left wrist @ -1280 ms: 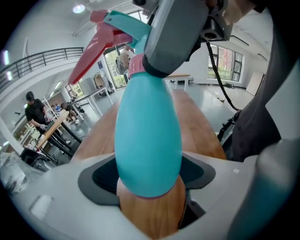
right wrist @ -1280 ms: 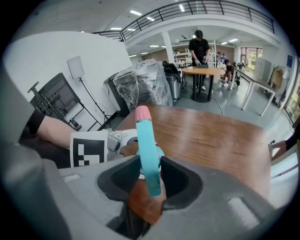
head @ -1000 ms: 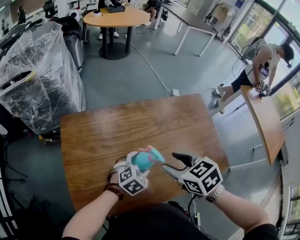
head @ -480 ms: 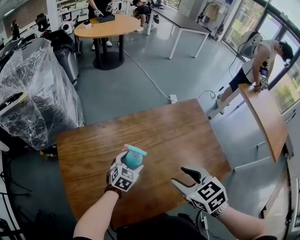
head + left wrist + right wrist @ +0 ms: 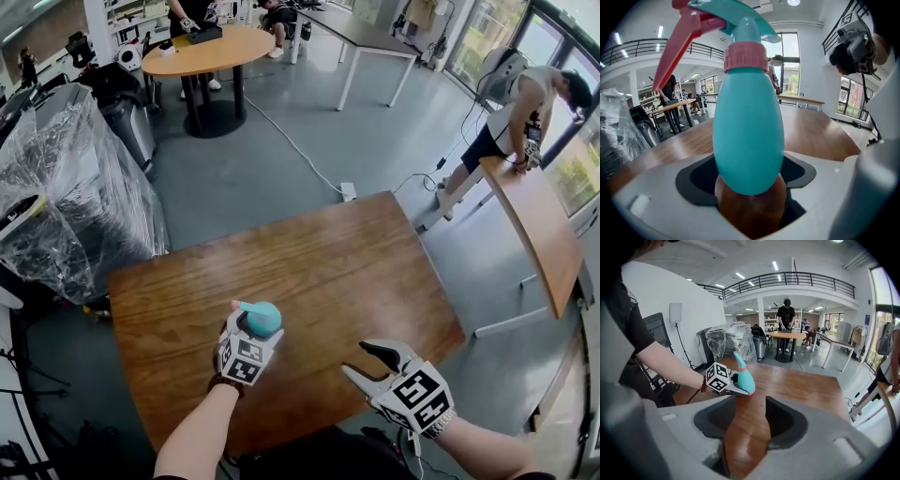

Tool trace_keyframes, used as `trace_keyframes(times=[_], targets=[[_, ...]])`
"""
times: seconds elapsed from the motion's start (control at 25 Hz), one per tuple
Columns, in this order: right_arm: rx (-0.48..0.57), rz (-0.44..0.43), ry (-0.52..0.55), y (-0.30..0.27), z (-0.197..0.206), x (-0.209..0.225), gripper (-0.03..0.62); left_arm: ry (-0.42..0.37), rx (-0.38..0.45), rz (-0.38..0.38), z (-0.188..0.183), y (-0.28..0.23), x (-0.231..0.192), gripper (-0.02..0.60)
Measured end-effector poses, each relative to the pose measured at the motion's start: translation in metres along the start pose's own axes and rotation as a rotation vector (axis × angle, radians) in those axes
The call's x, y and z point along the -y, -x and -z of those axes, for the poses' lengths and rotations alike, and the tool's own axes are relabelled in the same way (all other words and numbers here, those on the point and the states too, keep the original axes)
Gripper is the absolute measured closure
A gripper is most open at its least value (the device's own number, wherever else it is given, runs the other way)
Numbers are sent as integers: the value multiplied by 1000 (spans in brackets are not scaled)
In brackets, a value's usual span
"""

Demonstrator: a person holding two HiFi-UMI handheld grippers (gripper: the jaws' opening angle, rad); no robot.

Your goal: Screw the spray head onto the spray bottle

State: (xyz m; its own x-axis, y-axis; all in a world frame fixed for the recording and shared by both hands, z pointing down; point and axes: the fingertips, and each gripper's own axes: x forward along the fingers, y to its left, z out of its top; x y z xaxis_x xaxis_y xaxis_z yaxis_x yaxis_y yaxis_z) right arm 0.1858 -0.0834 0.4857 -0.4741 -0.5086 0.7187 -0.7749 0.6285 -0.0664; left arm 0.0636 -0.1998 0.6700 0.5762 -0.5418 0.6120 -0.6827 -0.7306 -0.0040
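Note:
A teal spray bottle point(image 5: 261, 319) with a pink collar point(image 5: 745, 56), a teal spray head and a pink trigger point(image 5: 675, 47) stands upright near the middle of the wooden table point(image 5: 328, 253). My left gripper point(image 5: 253, 330) is shut on its belly; in the left gripper view the bottle point(image 5: 747, 140) fills the gap between the jaws. In the right gripper view the bottle point(image 5: 745, 378) shows ahead at left. My right gripper point(image 5: 360, 360) hovers apart from it at the table's near right edge. It is open, its jaws have just been closing, and nothing is between them.
A plastic-wrapped bundle point(image 5: 66, 178) stands off the table's left. A round table point(image 5: 220, 47) with people stands far back. A person leans on another wooden table point(image 5: 534, 216) at right. A cable and a power strip point(image 5: 347, 192) lie on the floor beyond.
My left gripper has moved left and down with the bottle, which went from tilted to upright. My right gripper has drawn away to the right, toward the near edge.

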Motion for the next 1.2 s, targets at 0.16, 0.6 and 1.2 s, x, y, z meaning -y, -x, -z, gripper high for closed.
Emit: trace_keyframes(times=[0.16, 0.6, 1.2], targets=[[7, -25, 5, 0, 3, -1, 404, 0, -25, -9, 3, 0, 0, 134], [87, -122, 31, -13, -9, -17, 413, 50, -2, -99, 5, 69, 9, 130], [315, 22, 8, -13, -45, -117, 600, -29, 328, 16, -79, 219, 74, 451]])
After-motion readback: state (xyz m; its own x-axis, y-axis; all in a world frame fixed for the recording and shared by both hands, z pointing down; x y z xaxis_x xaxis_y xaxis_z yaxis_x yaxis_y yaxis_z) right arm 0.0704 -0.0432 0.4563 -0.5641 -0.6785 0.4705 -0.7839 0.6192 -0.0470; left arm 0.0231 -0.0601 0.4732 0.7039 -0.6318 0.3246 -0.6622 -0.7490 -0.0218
